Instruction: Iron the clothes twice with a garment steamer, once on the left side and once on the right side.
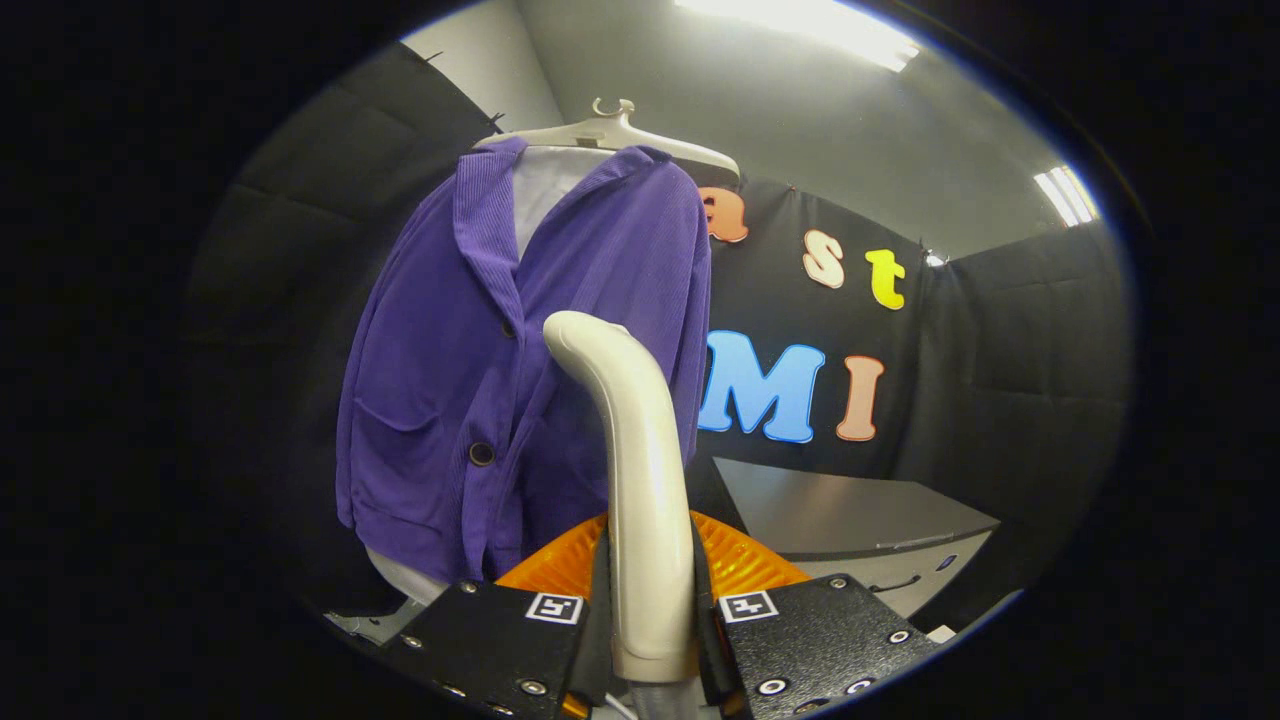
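Purple corduroy cardigan [500,380] hangs on a white hanger [615,132] just beyond us. Our jaws clamp both sides of the cream garment steamer handle [640,480], its head curving toward the cardigan's front.

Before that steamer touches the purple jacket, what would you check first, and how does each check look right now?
1. Grip: the fingers press the cream steamer handle from both sides: ok.
2. Steamer head points toward the purple jacket: ok.
3. Jacket hangs on the white hanger: ok.
4. Jacket front is buttoned: ok.
5. Head touching the fabric: cannot tell.
6. Steam coming out: cannot tell.
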